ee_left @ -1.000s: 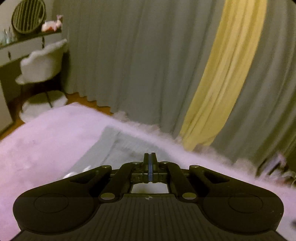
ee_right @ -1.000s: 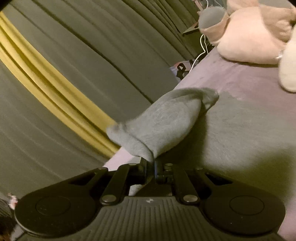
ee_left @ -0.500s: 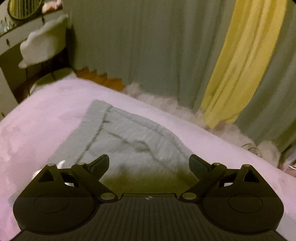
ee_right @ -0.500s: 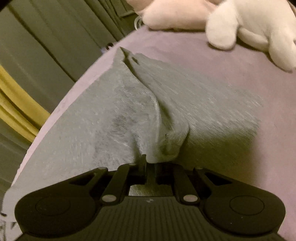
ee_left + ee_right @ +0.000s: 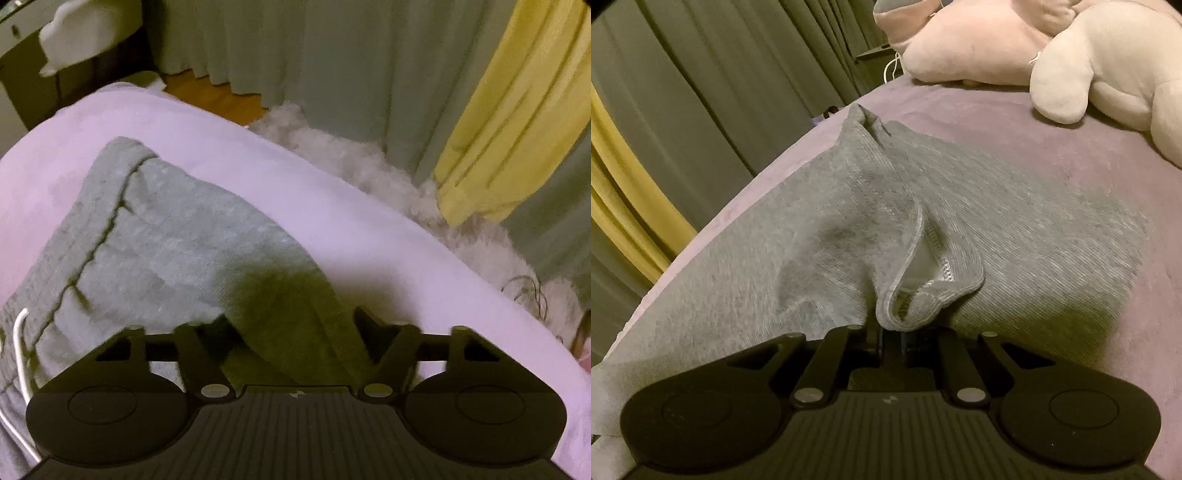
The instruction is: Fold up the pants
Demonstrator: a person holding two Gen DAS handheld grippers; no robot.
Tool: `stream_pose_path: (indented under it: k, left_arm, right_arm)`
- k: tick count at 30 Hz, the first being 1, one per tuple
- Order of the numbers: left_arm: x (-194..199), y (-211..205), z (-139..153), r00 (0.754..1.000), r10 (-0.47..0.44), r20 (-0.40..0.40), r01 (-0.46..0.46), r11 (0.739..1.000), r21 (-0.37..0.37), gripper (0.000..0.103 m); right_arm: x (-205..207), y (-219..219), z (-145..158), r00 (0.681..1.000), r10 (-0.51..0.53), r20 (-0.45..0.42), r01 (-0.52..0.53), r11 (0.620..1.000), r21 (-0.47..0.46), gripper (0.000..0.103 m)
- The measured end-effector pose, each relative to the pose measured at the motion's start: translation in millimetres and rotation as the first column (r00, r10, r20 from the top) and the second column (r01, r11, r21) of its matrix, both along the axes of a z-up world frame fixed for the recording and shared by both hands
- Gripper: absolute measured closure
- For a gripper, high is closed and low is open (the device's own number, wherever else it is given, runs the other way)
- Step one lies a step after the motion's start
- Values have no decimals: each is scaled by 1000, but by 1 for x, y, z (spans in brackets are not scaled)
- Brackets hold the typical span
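Observation:
Grey sweatpants (image 5: 177, 251) lie on a lilac bed cover (image 5: 332, 206), with a white drawstring (image 5: 20, 350) at the left edge. My left gripper (image 5: 291, 332) is open just above the cloth, holding nothing. In the right wrist view the pants (image 5: 1015, 229) lie spread flat on the bed (image 5: 1052, 125). My right gripper (image 5: 892, 332) is shut on a bunched hem of the pants, held low over the bed.
Grey and yellow curtains (image 5: 491, 122) hang past the bed's far edge, with a white fluffy rug (image 5: 369, 162) and cables on the floor. A white chair (image 5: 81, 29) stands at far left. Pink and cream plush toys (image 5: 1071, 55) lie at the bed's head.
My left gripper opened, let go and dropped closer to the pants. My right gripper lowered the lifted pant end down onto the spread pants, still gripping it.

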State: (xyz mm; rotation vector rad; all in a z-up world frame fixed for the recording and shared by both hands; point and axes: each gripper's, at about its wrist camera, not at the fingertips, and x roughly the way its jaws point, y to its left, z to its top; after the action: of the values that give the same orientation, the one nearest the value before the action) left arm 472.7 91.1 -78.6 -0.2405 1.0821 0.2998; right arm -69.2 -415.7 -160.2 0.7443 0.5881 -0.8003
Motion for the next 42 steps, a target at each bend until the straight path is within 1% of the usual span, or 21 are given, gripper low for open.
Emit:
stream_pose_path:
  k: [2, 3, 5, 8, 11, 16, 18, 20, 23, 26, 27, 29, 30, 31, 32, 33, 36, 37, 38, 40, 42]
  left_arm:
    - [-7, 7, 5, 1000, -17, 8, 17, 1000, -14, 78]
    - [-12, 9, 9, 1000, -15, 10, 15, 1000, -24, 85]
    - [-24, 14, 21, 999, -1, 34, 2, 999, -32, 87]
    - [-56, 18, 54, 989, -15, 148, 19, 999, -31, 88]
    - [-103, 31, 90, 967, -14, 255, 34, 997, -74, 88]
    - [-200, 60, 124, 942, -14, 336, 66, 987, -144, 88]
    - [-236, 68, 123, 939, -13, 344, 68, 986, -150, 88]
    - [-273, 77, 110, 942, -3, 335, 58, 986, -155, 88]
    - [-300, 89, 80, 963, 24, 268, 19, 988, -156, 87]
    - [-302, 102, 43, 980, 71, 184, -44, 988, -147, 84]
    - [-299, 102, 34, 983, 74, 166, -52, 990, -135, 82]
    - [-295, 99, 22, 988, 53, 144, -41, 996, -85, 77]
    - [-296, 96, 21, 987, 46, 154, -37, 997, -61, 71]
    - [-298, 95, 22, 984, 49, 171, -43, 998, -41, 68]
    - [-301, 97, 22, 979, 64, 192, -60, 998, -29, 59]
    - [-302, 103, 23, 974, 90, 208, -83, 996, -42, 52]
    - [-303, 125, 27, 955, 186, 232, -162, 980, -118, 45]
    - [-305, 133, 26, 947, 217, 236, -185, 971, -148, 43]
    - [-306, 142, 25, 938, 251, 238, -211, 961, -180, 42]
    - [-307, 158, 23, 916, 317, 248, -272, 942, -199, 42]
    - [-307, 171, 27, 901, 344, 264, -306, 936, -175, 42]
  right_arm:
    - [-2, 1, 1, 1000, -3, 8, 3, 1000, 7, 95]
    - [-3, 0, 1, 1000, -4, 12, 4, 1000, 11, 95]
    - [-4, -1, 1, 1000, -6, 23, 6, 1000, 22, 95]
    - [-7, -4, 0, 999, -12, 45, 10, 999, 47, 95]
    - [-13, -10, -1, 996, -25, 89, 16, 995, 101, 95]
    - [-31, -23, 12, 988, -52, 142, 19, 975, 222, 98]
    - [-49, -28, 24, 977, -77, 199, 21, 962, 273, 99]
    - [-64, -29, 44, 975, -65, 214, 17, 976, 218, 99]
    - [-75, -34, 62, 984, -7, 177, -27, 982, 188, 99]
    - [-62, -38, 58, 993, 86, 82, -100, 979, 180, 97]
    - [-57, -36, 55, 993, 110, 30, -113, 982, 152, 88]
    - [-50, -35, 47, 989, 146, 8, -146, 980, 134, 45]
    - [-47, -34, 41, 989, 150, 0, -148, 978, 149, 18]
    - [-45, -33, 36, 990, 142, 23, -144, 977, 157, 18]
    - [-45, -33, 35, 989, 140, 43, -146, 977, 156, 18]
    - [-43, -31, 35, 988, 141, 60, -149, 977, 151, 18]
    - [-38, -32, 31, 986, 126, 111, -144, 976, 164, 17]
    - [-36, -34, 30, 985, 121, 120, -140, 976, 167, 21]
    - [-34, -34, 29, 985, 119, 125, -140, 976, 168, 27]
    - [-32, -33, 27, 985, 117, 129, -140, 972, 190, 64]
    - [-31, -34, 23, 986, 109, 127, -135, 967, 218, 70]
